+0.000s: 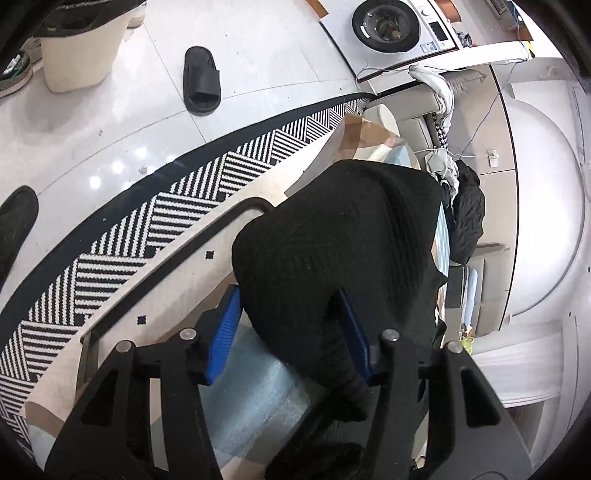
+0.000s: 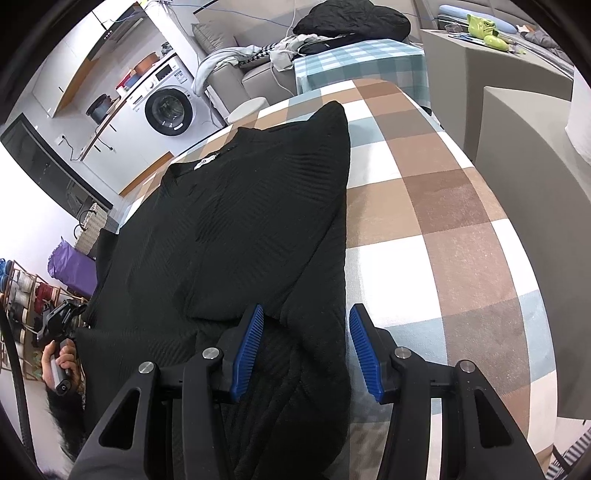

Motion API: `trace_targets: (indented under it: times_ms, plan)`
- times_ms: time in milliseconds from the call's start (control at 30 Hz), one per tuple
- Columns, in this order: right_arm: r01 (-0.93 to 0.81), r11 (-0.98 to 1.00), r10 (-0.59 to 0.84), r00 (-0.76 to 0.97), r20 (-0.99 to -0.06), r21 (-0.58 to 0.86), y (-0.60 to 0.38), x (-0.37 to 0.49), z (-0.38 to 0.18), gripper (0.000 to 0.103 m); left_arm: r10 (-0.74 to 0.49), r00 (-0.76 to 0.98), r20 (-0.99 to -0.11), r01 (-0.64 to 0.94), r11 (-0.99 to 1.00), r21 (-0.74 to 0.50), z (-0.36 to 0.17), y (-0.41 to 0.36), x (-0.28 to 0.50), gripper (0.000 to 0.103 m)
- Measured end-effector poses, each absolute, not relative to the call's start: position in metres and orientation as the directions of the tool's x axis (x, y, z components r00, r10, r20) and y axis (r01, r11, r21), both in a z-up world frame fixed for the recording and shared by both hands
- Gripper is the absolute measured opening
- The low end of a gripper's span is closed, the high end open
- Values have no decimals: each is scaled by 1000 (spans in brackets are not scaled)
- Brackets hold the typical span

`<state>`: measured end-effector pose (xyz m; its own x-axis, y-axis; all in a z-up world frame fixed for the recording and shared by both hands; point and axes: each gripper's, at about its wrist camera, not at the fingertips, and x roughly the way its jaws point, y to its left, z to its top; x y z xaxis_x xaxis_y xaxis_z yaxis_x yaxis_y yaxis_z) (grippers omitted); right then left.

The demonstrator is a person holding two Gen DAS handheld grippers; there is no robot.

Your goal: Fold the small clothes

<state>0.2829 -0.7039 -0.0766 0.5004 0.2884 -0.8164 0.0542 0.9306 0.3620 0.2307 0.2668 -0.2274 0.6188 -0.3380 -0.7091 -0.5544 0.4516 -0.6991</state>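
A black knit garment (image 2: pixel 236 221) lies spread on the checked tablecloth (image 2: pixel 424 206), its neck label toward the far end. My right gripper (image 2: pixel 306 310) is open and straddles the garment's near right edge, with flat fabric between the blue pads (image 2: pixel 251 350). In the left wrist view a bunched fold of the same garment (image 1: pixel 332 240) bulges between the pads of my left gripper (image 1: pixel 288 295) and drapes over the right pad (image 1: pixel 354 332). The jaws stand apart, and tablecloth (image 1: pixel 251 387) shows between them lower down. A hand (image 2: pixel 61 365) holds the left gripper at the table's left edge.
A striped black-and-white rug (image 1: pixel 147 221) runs beside the table, with a black slipper (image 1: pixel 201 79) and a cream bin (image 1: pixel 79 51) on the floor. A washing machine (image 2: pixel 168 109) stands at the back. More clothes are piled on a sofa (image 2: pixel 351 22). A grey block (image 2: pixel 535 184) stands right.
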Motion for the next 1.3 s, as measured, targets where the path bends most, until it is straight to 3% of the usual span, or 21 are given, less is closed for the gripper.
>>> trace_targets:
  times_ms: [100, 167, 233, 267, 533, 633, 700, 800, 833, 867, 933, 1300]
  plan:
    - [53, 930, 292, 499, -816, 365, -704, 283, -77, 50, -318, 633, -706, -554, 452, -699, -223, 264, 225, 44]
    - [51, 930, 293, 499, -815, 365, -705, 284, -78, 50, -294, 655, -696, -541, 460, -704, -217, 262, 219, 24]
    - [51, 930, 293, 498, -816, 365, -704, 284, -78, 50, -236, 677, -697, -527, 505, -684, -204, 258, 214, 10]
    - [52, 930, 293, 498, -817, 365, -704, 284, -78, 50, -203, 690, -694, -516, 535, -669, -195, 255, 213, 7]
    - [48, 929, 294, 507, -810, 367, -706, 281, -76, 50, -13, 795, -606, -341, 817, -465, -97, 184, 223, 4]
    - [41, 929, 297, 513, -806, 368, -707, 280, -75, 50, -36, 814, -580, -202, 918, -341, -63, 122, 239, 4]
    - [40, 929, 297, 514, -805, 368, -708, 279, -74, 50, -145, 794, -590, -52, 952, -303, -55, 73, 247, 4]
    - [40, 931, 291, 519, -804, 362, -711, 277, -72, 53, -325, 683, -654, 175, 942, -286, -68, 7, 254, 8]
    - [43, 931, 288, 522, -803, 362, -712, 276, -71, 54, -339, 659, -671, 204, 940, -275, -72, -5, 255, 20]
    - [47, 931, 284, 526, -802, 361, -714, 275, -70, 55, -344, 635, -691, 225, 939, -261, -78, -16, 253, 41]
    - [51, 931, 282, 529, -800, 361, -716, 273, -69, 55, -319, 628, -710, 219, 948, -232, -87, -22, 248, 58]
    - [25, 929, 305, 513, -802, 369, -710, 274, -73, 55, -215, 695, -686, 21, 960, -279, -98, 61, 208, 58]
